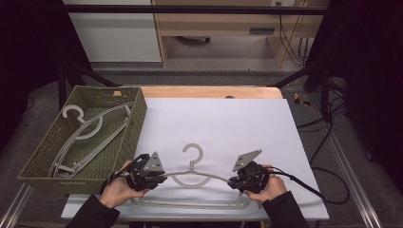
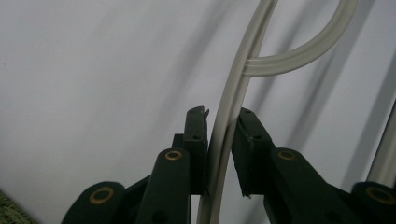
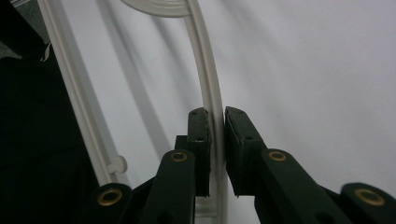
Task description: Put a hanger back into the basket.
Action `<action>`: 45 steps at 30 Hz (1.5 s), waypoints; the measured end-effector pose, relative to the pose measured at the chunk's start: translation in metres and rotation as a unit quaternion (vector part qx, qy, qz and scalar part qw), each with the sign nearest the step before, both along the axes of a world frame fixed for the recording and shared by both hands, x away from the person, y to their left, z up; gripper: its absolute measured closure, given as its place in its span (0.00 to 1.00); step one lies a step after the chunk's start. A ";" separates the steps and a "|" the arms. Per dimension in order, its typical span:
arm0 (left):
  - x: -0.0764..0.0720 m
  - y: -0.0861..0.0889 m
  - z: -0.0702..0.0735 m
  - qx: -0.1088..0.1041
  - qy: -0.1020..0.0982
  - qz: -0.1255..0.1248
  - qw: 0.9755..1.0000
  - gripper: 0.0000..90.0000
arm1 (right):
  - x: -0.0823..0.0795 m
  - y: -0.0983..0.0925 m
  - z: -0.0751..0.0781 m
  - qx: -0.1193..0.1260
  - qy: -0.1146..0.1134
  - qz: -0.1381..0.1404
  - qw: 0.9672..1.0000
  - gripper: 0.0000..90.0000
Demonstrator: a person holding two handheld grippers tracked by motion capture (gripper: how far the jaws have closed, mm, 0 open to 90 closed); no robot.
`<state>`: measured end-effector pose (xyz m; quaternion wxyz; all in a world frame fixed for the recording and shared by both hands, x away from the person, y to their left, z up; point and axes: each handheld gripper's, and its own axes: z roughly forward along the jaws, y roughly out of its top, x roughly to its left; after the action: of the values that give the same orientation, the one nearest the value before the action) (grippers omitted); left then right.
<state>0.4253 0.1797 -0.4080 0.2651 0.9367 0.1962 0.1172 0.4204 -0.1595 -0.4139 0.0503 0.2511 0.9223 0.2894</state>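
Two tools, left tool [image 1: 157,179] and right tool [image 1: 236,182], each clamped on white hanger [image 1: 192,176] shoulders over white table [image 1: 228,118]

The high view looks forward and down on the white sheet [image 1: 228,118] from above its near edge. Both gripper views sit close over that sheet, sharing the hanger [image 1: 192,178] [image 2: 233,107] [image 3: 208,84] lying on it.

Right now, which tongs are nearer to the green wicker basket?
Left. The left tongs grip the white hanger just beside the basket; the right tongs hold the hanger's other shoulder, farther away.
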 end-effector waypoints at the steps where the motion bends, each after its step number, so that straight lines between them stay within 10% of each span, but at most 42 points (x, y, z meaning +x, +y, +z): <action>1: -0.001 -0.001 0.000 -0.009 0.003 -0.001 1.000 0.86 | 0.000 -0.001 0.000 0.002 -0.001 -0.007 1.000 0.88; 17: -0.011 -0.003 0.009 -0.069 -0.024 0.020 0.997 0.91 | 0.011 -0.031 0.007 0.088 -0.080 -0.108 0.987 0.63; 25: -0.008 0.002 0.010 -0.084 -0.042 0.063 0.994 0.91 | 0.012 -0.053 0.014 0.150 -0.111 -0.162 0.969 0.49; 38: -0.007 0.026 0.033 -0.124 -0.086 0.114 0.982 0.91 | 0.007 -0.083 0.021 0.203 -0.146 -0.220 0.943 0.24; 45: -0.009 0.048 0.056 -0.148 -0.118 0.135 0.973 0.91 | 0.006 -0.091 0.020 0.202 -0.157 -0.233 0.938 0.14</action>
<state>0.4158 0.2277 -0.3516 0.4041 0.8316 0.3033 0.2307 0.4260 -0.2508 -0.3942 0.2085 0.4157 0.7405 0.4851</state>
